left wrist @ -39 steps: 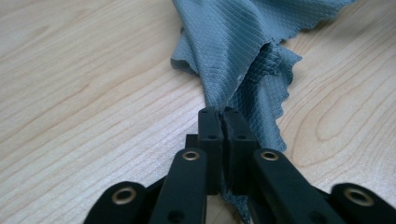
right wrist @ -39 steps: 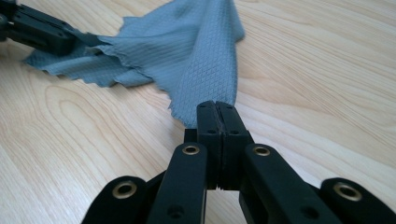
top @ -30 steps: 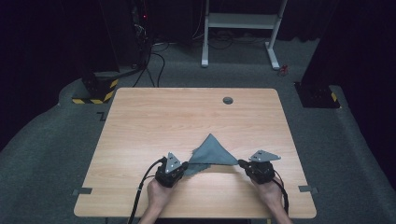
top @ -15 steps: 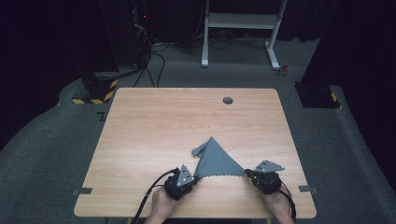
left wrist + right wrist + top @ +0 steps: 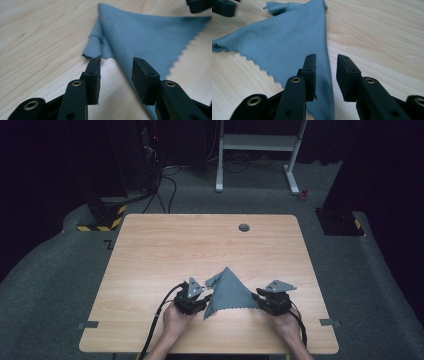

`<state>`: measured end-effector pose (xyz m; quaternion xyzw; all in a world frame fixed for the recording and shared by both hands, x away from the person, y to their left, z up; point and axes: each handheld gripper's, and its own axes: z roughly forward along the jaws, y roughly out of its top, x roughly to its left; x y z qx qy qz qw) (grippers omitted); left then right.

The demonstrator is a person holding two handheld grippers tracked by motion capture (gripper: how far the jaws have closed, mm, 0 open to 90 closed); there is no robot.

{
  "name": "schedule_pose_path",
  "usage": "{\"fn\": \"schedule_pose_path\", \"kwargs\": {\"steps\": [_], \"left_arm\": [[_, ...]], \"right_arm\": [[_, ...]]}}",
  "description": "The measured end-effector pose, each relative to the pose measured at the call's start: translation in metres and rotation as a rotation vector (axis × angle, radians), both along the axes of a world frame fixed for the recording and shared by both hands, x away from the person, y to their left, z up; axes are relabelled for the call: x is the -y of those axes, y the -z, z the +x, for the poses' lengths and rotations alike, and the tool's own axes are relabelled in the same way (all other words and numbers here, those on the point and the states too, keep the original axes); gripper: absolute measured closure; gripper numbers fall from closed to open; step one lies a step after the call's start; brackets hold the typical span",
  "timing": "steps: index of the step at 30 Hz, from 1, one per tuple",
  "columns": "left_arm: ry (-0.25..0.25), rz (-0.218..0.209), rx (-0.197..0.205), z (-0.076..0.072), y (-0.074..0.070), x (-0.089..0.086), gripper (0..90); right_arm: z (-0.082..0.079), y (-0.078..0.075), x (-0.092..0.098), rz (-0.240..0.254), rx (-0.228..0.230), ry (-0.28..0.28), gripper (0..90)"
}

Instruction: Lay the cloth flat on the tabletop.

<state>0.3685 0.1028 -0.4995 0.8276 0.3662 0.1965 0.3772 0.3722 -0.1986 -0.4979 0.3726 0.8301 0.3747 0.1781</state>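
Observation:
A grey-blue cloth (image 5: 227,292) lies folded into a triangle near the front edge of the wooden table (image 5: 200,245), its zigzag hem toward the person. In the high view my left gripper (image 5: 203,298) sits at the cloth's left corner and my right gripper (image 5: 260,296) at its right corner. In the left gripper view the jaws (image 5: 116,61) stand apart, having just been opening, and the cloth (image 5: 145,32) runs loose between them. In the right gripper view the jaws (image 5: 325,58) have likewise just been opening, and the cloth (image 5: 287,32) tapers down between the pads without being pinched.
A round black grommet (image 5: 244,227) sits in the table's far side. Behind the table stand a white desk frame (image 5: 260,140), cables and a yellow-and-black striped base (image 5: 100,222). Grey tape marks (image 5: 87,325) lie on the floor by the front corners.
Both hands dipped toward the front edge with the cloth corners pinched, then came back a little. Both pairs of jaws now stand apart and the cloth rests on the table.

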Motion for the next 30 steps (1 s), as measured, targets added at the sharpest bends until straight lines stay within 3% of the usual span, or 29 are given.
{"fn": "schedule_pose_path", "kwargs": {"steps": [1,4,11,15,17,18,20,21,23,24,30], "left_arm": [[-0.021,0.010,-0.023,0.013,0.003,0.003,59.2],[-0.031,0.013,-0.037,0.026,0.005,0.008,59.2],[-0.021,0.081,-0.073,0.053,0.006,0.030,65.7],[-0.013,0.093,-0.097,0.061,0.010,0.032,77.0],[-0.012,0.094,-0.099,0.062,0.011,0.031,84.3],[-0.012,0.085,-0.099,0.064,0.010,0.027,87.4],[-0.014,0.084,-0.093,0.064,0.009,0.026,88.1],[-0.020,0.067,-0.069,0.064,0.003,0.021,88.6],[-0.022,0.045,-0.060,0.063,0.000,0.018,88.6],[-0.023,0.000,-0.052,0.062,-0.008,0.012,88.6],[-0.033,-0.012,-0.049,0.062,-0.011,0.002,88.0]], "right_arm": [[0.010,0.001,-0.010,-0.001,-0.019,-0.007,67.6],[0.017,0.002,-0.017,-0.012,-0.031,-0.004,66.8],[0.042,0.008,-0.035,-0.036,-0.053,0.012,66.2],[0.049,0.013,-0.037,-0.050,-0.095,0.010,78.2],[0.049,0.015,-0.037,-0.062,-0.096,-0.002,81.7],[0.047,0.015,-0.037,-0.064,-0.093,-0.010,88.1],[0.047,0.014,-0.036,-0.065,-0.092,-0.018,88.7],[0.043,0.011,-0.035,-0.060,-0.077,-0.027,89.2],[0.042,0.010,-0.034,-0.055,-0.072,-0.029,89.3],[0.036,0.005,-0.032,-0.041,-0.058,-0.043,89.4],[0.013,0.000,-0.028,-0.049,-0.049,-0.101,89.4]]}}
